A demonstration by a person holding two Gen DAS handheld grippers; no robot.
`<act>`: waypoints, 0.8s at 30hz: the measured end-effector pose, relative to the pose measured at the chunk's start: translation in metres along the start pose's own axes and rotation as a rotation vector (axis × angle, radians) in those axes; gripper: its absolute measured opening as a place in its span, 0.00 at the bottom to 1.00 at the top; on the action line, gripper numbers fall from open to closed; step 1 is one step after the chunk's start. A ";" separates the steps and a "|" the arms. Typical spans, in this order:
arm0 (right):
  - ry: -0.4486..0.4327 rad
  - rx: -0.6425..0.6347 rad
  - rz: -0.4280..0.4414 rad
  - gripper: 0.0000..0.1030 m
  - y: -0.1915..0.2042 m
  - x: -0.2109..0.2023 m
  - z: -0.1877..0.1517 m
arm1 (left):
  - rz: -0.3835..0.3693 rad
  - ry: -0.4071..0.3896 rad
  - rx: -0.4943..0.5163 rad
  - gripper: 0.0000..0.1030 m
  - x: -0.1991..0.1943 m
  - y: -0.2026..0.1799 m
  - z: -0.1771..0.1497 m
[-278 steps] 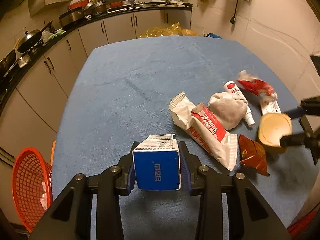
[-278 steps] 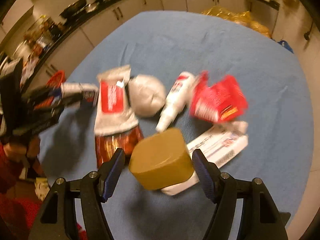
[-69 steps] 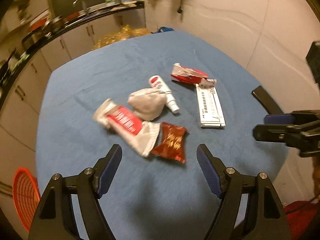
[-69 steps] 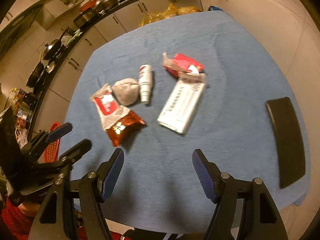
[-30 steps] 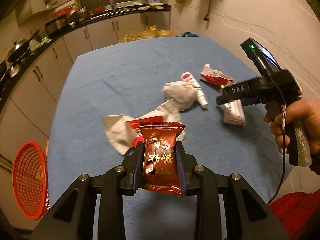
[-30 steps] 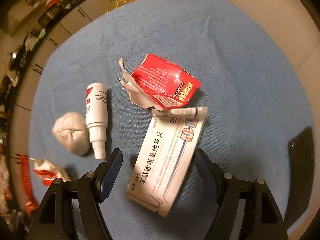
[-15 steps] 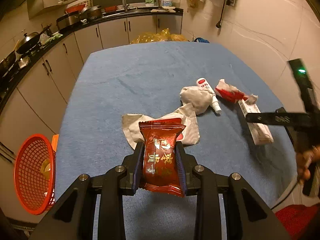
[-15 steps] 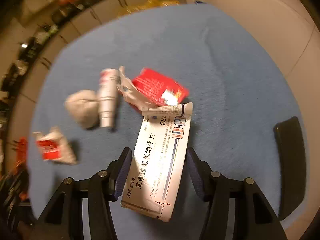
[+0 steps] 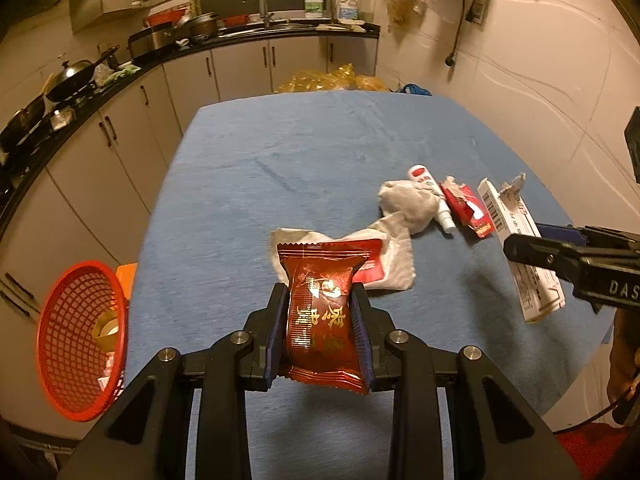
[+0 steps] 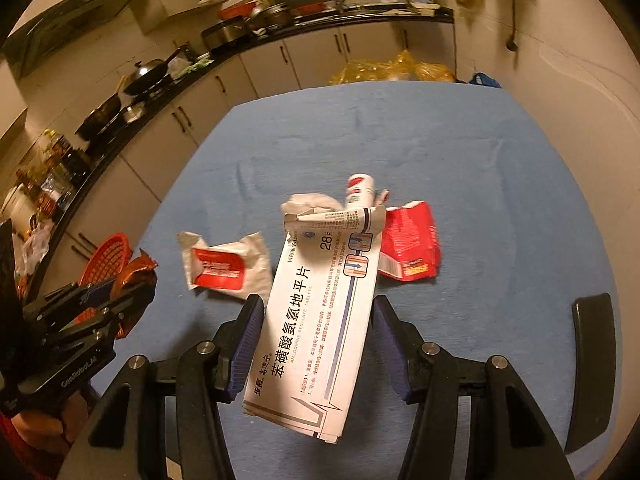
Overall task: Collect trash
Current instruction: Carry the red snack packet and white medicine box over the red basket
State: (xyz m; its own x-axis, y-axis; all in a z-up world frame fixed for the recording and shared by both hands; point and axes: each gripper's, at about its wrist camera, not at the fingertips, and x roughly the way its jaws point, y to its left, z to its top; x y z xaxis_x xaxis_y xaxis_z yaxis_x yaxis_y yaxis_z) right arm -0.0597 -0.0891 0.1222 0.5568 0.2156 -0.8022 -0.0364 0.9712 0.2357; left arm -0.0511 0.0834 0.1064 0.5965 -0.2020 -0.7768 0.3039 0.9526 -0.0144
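Note:
My left gripper (image 9: 320, 336) is shut on a dark red snack packet (image 9: 320, 320), held above the blue-clothed table (image 9: 280, 160). The right gripper (image 10: 318, 344) is shut on a long white medicine box (image 10: 320, 312), lifted off the cloth; the same box (image 9: 520, 248) shows at the right of the left wrist view. On the table lie a white and red wrapper (image 9: 384, 264), a crumpled grey wad (image 9: 408, 204), a small white bottle (image 9: 432, 196) and a torn red carton (image 10: 408, 244). A red mesh basket (image 9: 80, 340) with some trash sits low off the table's left edge.
Kitchen counters with pans (image 9: 68, 76) and a sink (image 9: 256, 12) run along the back and left. Yellow bags (image 9: 332, 80) lie beyond the table's far end. A black chair back (image 10: 592, 368) stands at the table's right edge. A hand (image 9: 624, 364) holds the right gripper.
The right gripper closed on the white medicine box and lifted it off the table, rolling as it rose. My left gripper kept its hold on the snack packet and drifted slightly.

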 end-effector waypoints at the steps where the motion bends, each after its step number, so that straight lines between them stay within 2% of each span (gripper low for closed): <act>1: 0.000 -0.011 0.003 0.58 0.006 -0.001 0.000 | 0.004 0.000 -0.007 0.29 -0.001 0.003 0.000; 8: -0.003 -0.109 0.036 0.58 0.038 0.000 0.003 | 0.037 -0.005 -0.044 0.29 -0.008 0.021 -0.005; 24: 0.040 -0.173 0.080 0.58 0.067 0.020 0.005 | 0.082 -0.008 -0.102 0.29 -0.017 0.045 -0.014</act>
State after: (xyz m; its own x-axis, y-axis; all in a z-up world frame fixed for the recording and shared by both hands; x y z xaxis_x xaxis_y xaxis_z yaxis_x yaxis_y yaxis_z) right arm -0.0468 -0.0199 0.1244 0.5131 0.2929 -0.8068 -0.2233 0.9532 0.2040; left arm -0.0578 0.1331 0.1100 0.6224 -0.1243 -0.7728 0.1773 0.9840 -0.0155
